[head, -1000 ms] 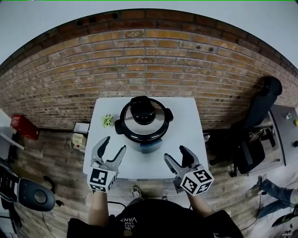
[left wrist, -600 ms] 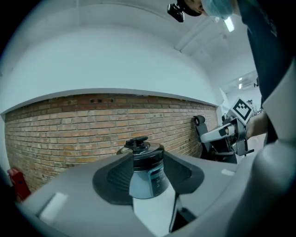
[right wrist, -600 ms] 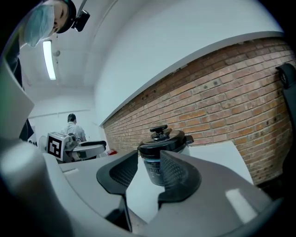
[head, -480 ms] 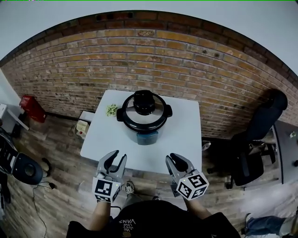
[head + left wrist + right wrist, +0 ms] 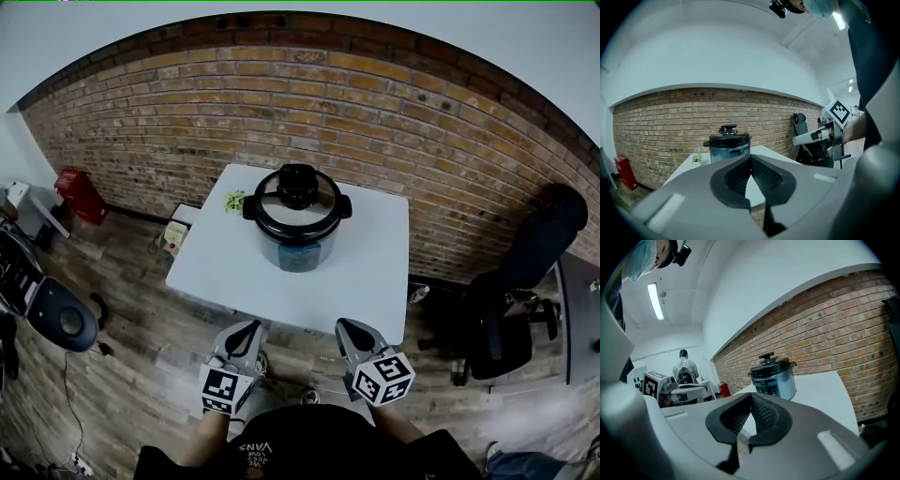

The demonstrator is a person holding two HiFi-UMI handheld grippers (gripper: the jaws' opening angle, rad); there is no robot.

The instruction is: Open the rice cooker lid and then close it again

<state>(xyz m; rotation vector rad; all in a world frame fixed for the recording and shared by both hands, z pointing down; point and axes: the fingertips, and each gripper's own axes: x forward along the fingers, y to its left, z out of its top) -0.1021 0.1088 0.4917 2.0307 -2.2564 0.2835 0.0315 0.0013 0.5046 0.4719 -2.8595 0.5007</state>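
Observation:
The rice cooker [image 5: 298, 225] stands on the white table [image 5: 375, 277], its steel lid with a black knob [image 5: 297, 185] down. It also shows in the left gripper view as the cooker [image 5: 727, 143] and in the right gripper view as the cooker [image 5: 772, 376], well ahead of the jaws. My left gripper [image 5: 251, 326] and right gripper [image 5: 343, 325] hang side by side over the floor, short of the table's near edge. Both are shut with nothing between the jaws, as seen at the left gripper [image 5: 751, 158] and the right gripper [image 5: 751, 395].
A small green plant [image 5: 233, 200] sits on the table left of the cooker. A brick wall runs behind. A black office chair [image 5: 525, 281] is at the right; a red object [image 5: 78, 192] and dark equipment [image 5: 56, 319] are at the left. A person [image 5: 684, 369] stands far off.
Both grippers have drawn back from over the table's near edge to in front of it. Their jaws went from wide open to shut, empty.

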